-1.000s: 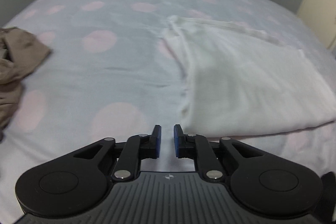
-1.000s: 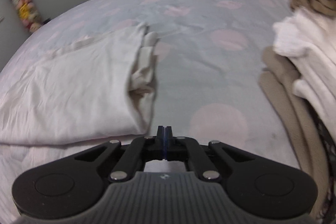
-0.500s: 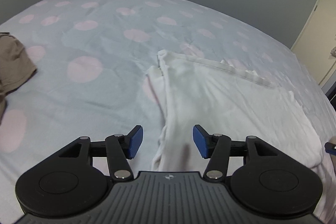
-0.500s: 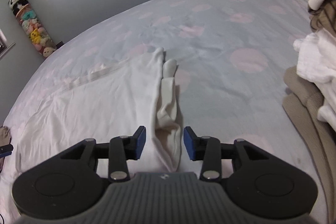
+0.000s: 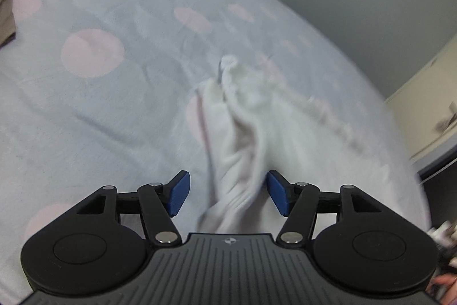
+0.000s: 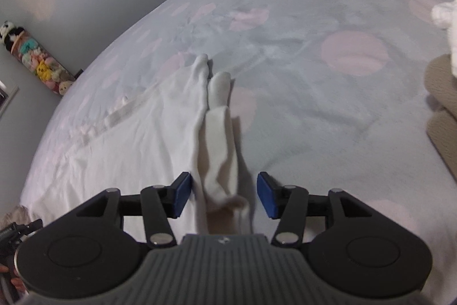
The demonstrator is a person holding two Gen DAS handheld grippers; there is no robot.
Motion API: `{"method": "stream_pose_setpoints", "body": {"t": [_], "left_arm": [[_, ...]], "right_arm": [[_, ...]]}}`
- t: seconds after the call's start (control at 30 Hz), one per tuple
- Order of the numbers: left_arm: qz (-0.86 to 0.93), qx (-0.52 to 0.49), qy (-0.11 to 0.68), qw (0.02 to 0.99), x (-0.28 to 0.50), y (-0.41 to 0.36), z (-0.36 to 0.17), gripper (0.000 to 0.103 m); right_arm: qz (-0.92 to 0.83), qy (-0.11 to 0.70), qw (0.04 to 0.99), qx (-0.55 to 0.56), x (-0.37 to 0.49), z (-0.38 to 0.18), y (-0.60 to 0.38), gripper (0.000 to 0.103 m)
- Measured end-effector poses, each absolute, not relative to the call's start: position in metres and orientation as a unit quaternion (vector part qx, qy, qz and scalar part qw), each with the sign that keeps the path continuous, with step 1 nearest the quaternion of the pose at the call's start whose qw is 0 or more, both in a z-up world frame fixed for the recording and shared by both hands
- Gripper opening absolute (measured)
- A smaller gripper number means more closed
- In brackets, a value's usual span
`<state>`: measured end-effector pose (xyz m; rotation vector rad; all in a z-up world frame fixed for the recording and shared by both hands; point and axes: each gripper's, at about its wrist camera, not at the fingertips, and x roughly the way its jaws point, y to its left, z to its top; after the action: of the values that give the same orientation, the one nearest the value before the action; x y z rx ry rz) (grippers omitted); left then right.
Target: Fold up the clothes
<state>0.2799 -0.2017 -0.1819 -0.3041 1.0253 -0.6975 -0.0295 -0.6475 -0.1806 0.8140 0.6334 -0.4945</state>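
A white garment (image 5: 300,139) lies spread on the pale blue bedsheet with pink dots (image 5: 94,93). My left gripper (image 5: 227,195) is open over its left edge, and a bunched fold of white cloth (image 5: 237,167) runs between the blue pads (image 5: 178,192) without being clamped. In the right wrist view the same white garment (image 6: 128,150) stretches to the left. My right gripper (image 6: 222,196) is open too, with the folded sleeve (image 6: 220,150) at the garment's right edge lying between its fingers.
A brown garment (image 5: 5,7) lies at the left edge of the bed. Beige folded clothes (image 6: 442,110) and a white item (image 6: 445,16) sit at the right. A tube of plush toys (image 6: 37,62) stands by the grey wall. A cream door (image 5: 428,105) is at right.
Both grippers opened from narrow or shut to wide and moved over the white garment's two side edges; cloth now lies between each pair of fingers. The left view tilted and blurred.
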Motion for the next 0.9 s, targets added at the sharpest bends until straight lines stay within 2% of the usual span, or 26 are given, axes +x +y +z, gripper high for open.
{"method": "stream_pose_setpoints", "body": {"t": [0.13, 0.43, 0.5, 0.57, 0.63, 0.9], "left_arm": [[-0.324, -0.143, 0.483, 0.801, 0.291, -0.203, -0.179, 0.059], [-0.313, -0.085, 0.468, 0.822, 0.301, -0.235, -0.198, 0.056], [-0.308, -0.078, 0.456, 0.831, 0.293, -0.238, -0.198, 0.049], [-0.310, -0.078, 0.447, 0.836, 0.286, -0.240, -0.196, 0.032], [-0.311, -0.073, 0.439, 0.840, 0.280, -0.244, -0.194, 0.025], [-0.309, -0.047, 0.437, 0.843, 0.279, -0.248, -0.184, 0.021]], "right_arm": [[-0.219, 0.284, 0.833, 0.420, -0.027, -0.179, -0.656, 0.061], [-0.218, 0.296, 0.845, 0.389, -0.001, -0.195, -0.653, 0.061], [-0.220, 0.301, 0.851, 0.370, 0.007, -0.197, -0.649, 0.054], [-0.225, 0.308, 0.856, 0.349, 0.012, -0.197, -0.645, 0.038], [-0.227, 0.307, 0.853, 0.356, 0.014, -0.194, -0.643, 0.023], [-0.234, 0.302, 0.838, 0.390, 0.019, -0.181, -0.639, 0.018]]}}
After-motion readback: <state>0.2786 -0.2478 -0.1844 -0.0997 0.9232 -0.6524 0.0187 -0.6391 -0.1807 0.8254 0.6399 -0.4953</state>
